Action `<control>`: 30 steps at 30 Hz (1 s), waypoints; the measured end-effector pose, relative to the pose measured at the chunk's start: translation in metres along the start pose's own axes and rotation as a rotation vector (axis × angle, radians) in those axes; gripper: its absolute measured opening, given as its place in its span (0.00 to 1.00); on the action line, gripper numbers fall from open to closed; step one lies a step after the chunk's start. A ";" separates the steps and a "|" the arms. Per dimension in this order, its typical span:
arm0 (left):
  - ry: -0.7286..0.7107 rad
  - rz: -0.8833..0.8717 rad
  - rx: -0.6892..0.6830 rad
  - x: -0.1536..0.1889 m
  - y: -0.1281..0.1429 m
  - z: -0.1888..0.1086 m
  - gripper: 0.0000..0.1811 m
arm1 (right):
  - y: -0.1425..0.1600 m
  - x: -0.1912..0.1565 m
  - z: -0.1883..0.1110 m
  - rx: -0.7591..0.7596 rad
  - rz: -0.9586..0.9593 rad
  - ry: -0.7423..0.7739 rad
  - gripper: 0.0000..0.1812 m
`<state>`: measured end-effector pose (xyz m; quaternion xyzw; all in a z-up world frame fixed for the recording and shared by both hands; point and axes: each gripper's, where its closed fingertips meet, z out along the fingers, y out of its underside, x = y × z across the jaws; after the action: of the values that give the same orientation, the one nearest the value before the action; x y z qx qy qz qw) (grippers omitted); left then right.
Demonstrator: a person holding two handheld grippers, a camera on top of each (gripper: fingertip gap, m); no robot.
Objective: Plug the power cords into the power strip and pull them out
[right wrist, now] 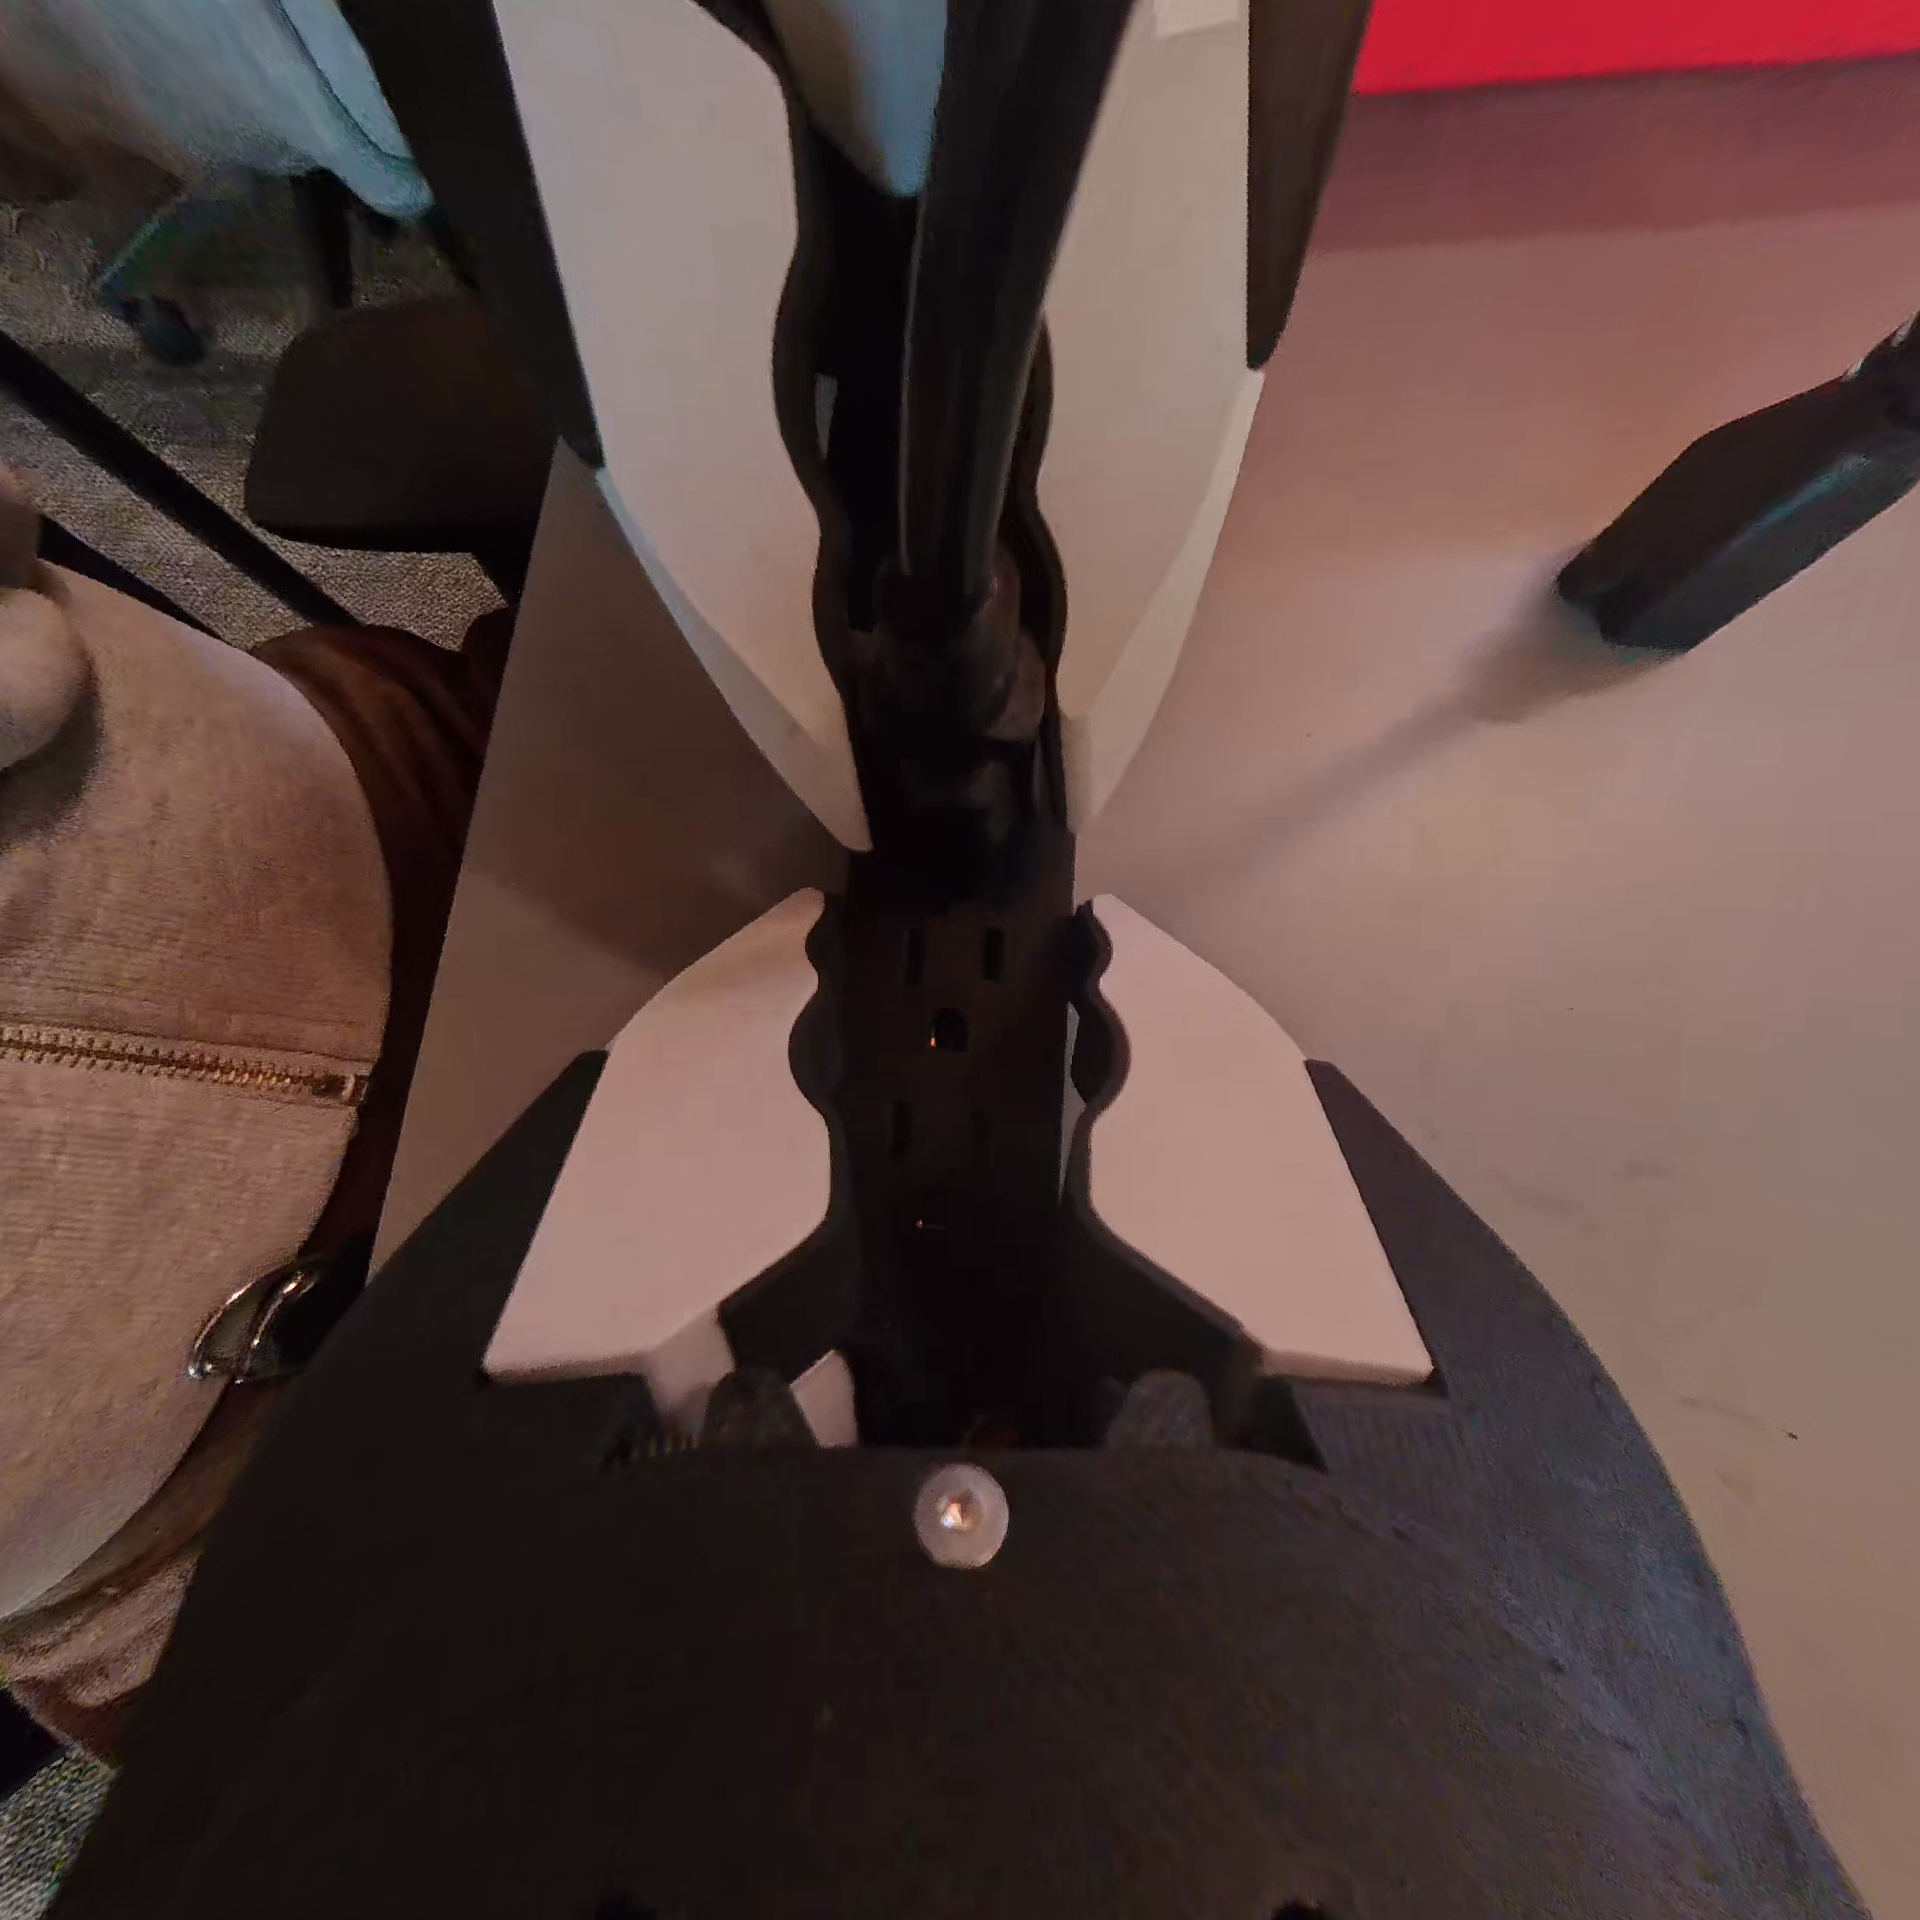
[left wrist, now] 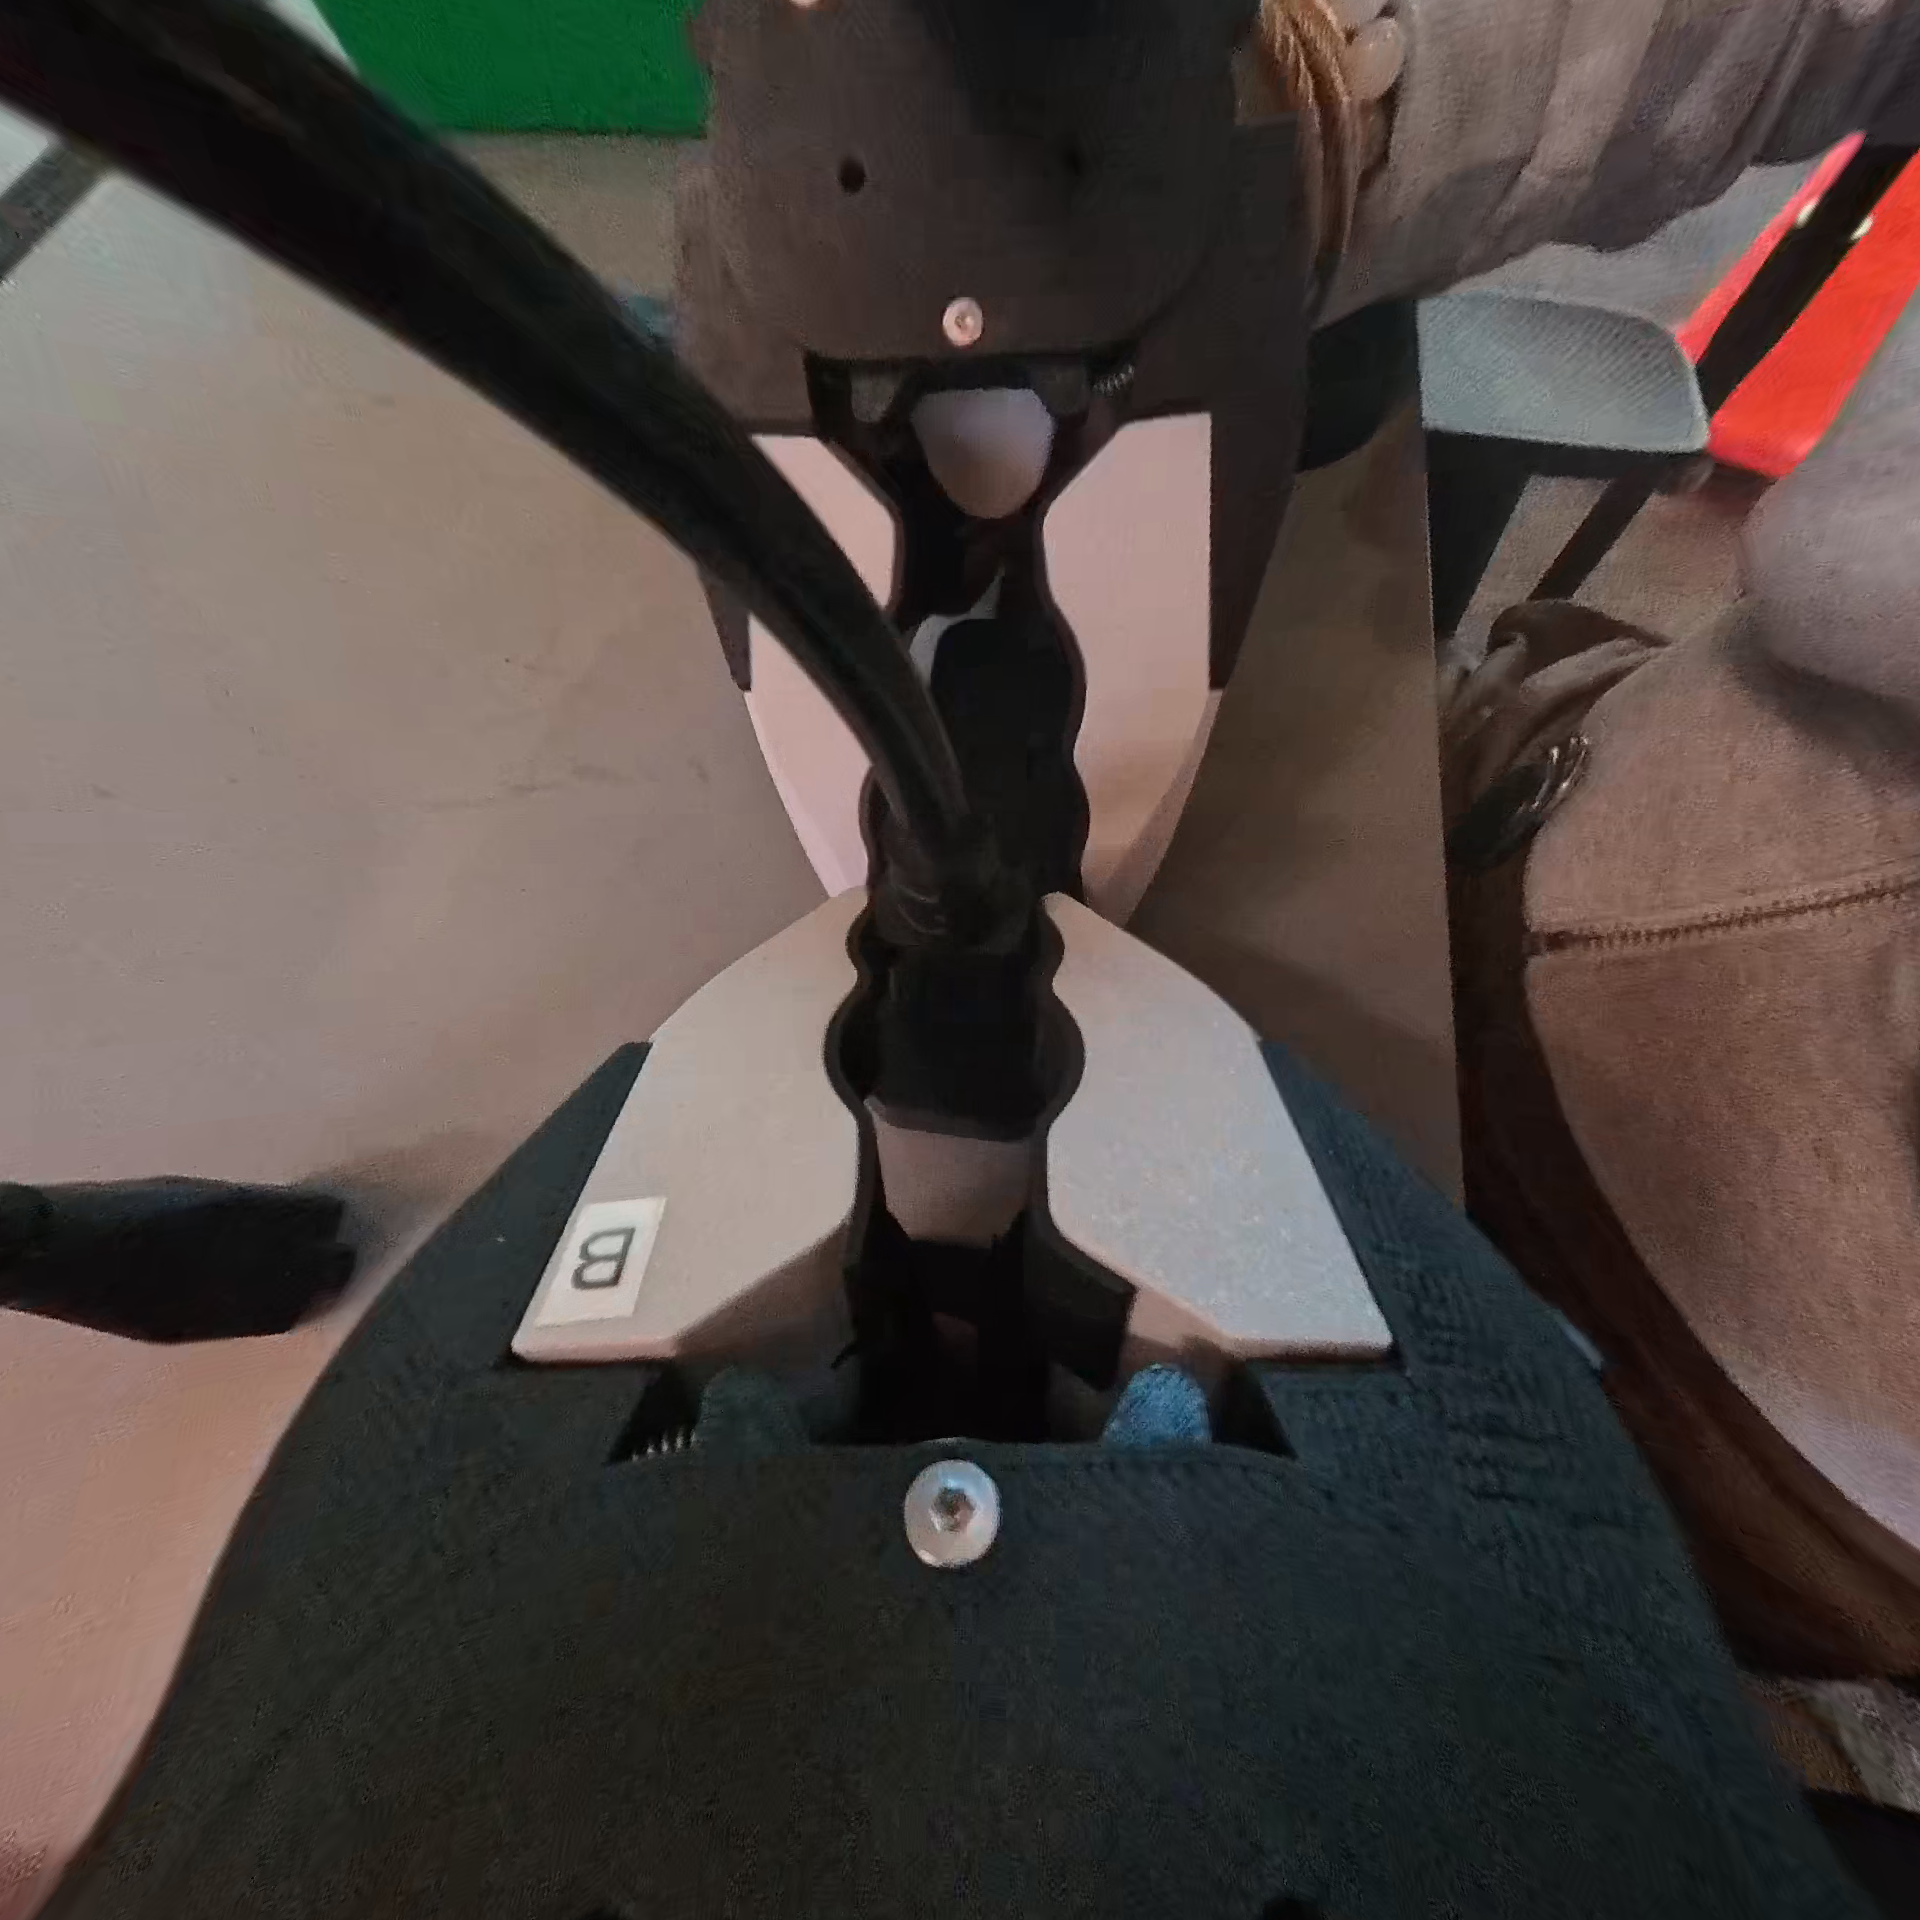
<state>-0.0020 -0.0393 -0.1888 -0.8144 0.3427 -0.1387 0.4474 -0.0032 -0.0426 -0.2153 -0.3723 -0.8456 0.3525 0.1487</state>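
Observation:
My left gripper [left wrist: 951, 914] is shut on a black plug [left wrist: 951, 1039], and its thick black cord [left wrist: 520, 343] arcs up to the left. My right gripper [right wrist: 956, 914] is shut on the black power strip [right wrist: 956, 1039], whose outlet slots face up between the fingers. The two grippers face each other tip to tip, so the right gripper [left wrist: 982, 831] and strip [left wrist: 997, 707] show in the left wrist view. The left gripper [right wrist: 971, 836], plug [right wrist: 956, 727] and cord [right wrist: 966, 312] show in the right wrist view. The plug meets the strip at the fingertips; its prongs are hidden.
A second black plug [left wrist: 177, 1257] lies on the pale table [left wrist: 312, 727]; it also shows in the right wrist view [right wrist: 1745, 520]. A person's jacketed torso [left wrist: 1714, 1039] is at the table edge. A grey chair [left wrist: 1558, 374] and a red object [left wrist: 1849, 312] stand beyond. Only a small space, under 4 cm, lies between the two pairs of fingers.

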 end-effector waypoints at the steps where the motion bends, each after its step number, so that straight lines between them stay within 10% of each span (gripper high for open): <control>1: 0.008 -0.025 0.041 -0.001 0.001 -0.002 0.13 | 0.000 0.000 0.000 0.005 0.004 -0.002 0.24; 30: -0.023 -0.013 0.001 0.002 -0.006 0.003 0.13 | 0.001 -0.001 -0.002 0.035 -0.001 0.001 0.24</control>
<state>0.0032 -0.0365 -0.1853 -0.8179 0.3320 -0.1322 0.4509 -0.0014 -0.0418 -0.2144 -0.3695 -0.8394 0.3669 0.1558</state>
